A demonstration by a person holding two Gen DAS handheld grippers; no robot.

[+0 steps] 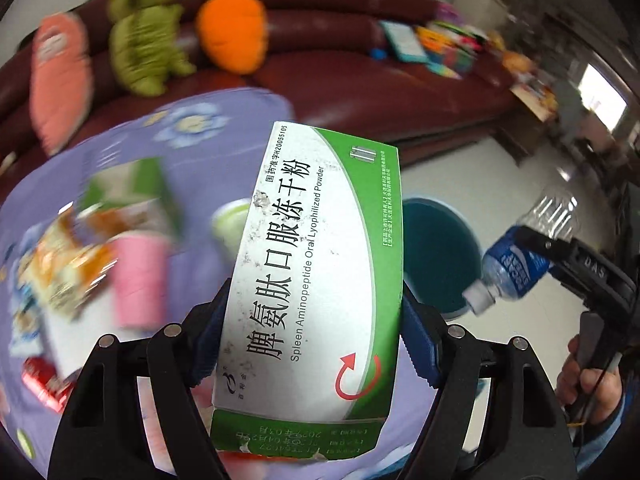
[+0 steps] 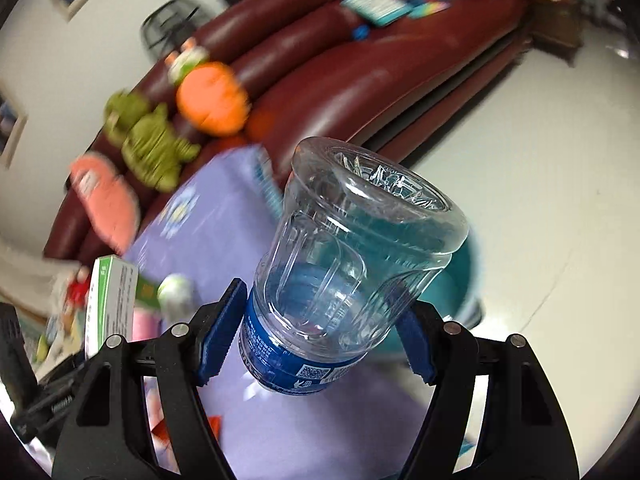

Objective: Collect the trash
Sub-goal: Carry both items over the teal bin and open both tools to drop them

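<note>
My left gripper (image 1: 314, 336) is shut on a green and white medicine box (image 1: 316, 264), held up above the purple table. The box also shows at the left of the right wrist view (image 2: 110, 304). My right gripper (image 2: 316, 332) is shut on an empty clear plastic bottle (image 2: 352, 248) with a blue label, its base pointing away. In the left wrist view the bottle (image 1: 516, 260) hangs cap down in the right gripper (image 1: 552, 252), just right of a teal bin (image 1: 440, 256) on the floor. The bin (image 2: 464, 276) lies behind the bottle.
The purple tablecloth (image 1: 120, 148) carries a pink cup (image 1: 140, 280), a green cup (image 1: 230, 224), snack wrappers (image 1: 64, 272) and a red can (image 1: 44, 380). A dark red sofa (image 1: 360, 92) behind holds plush toys (image 1: 144, 32) and books. White floor lies right.
</note>
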